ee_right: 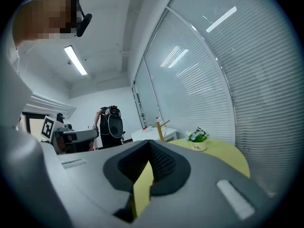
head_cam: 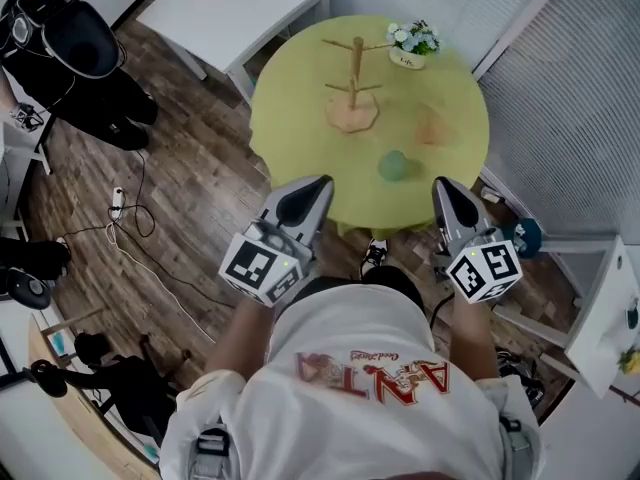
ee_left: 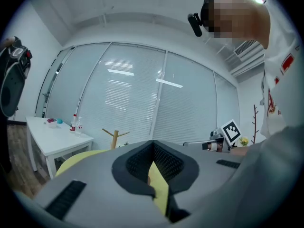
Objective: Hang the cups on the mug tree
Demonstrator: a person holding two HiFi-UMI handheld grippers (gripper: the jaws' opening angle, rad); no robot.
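Observation:
A wooden mug tree [head_cam: 352, 76] stands at the far side of the round yellow table [head_cam: 300, 118]; it also shows as a wooden mug tree [ee_left: 114, 137] in the left gripper view and as a small wooden mug tree [ee_right: 160, 131] in the right gripper view. A green cup [head_cam: 393, 165] sits near the table's front edge. An orange cup [head_cam: 432, 128] lies behind it to the right. My left gripper [head_cam: 316, 186] and right gripper [head_cam: 444, 188] are held close to my body, short of the table's near edge. Both are shut with nothing in them. In each gripper view the jaws meet with only a thin slit.
A small flower pot [head_cam: 410, 46] stands at the table's back right. A white table [head_cam: 240, 13] is beyond at the left. A person in black gear [head_cam: 70, 43] stands on the wooden floor at left, with cables [head_cam: 130, 218] nearby. Blinds line the right wall.

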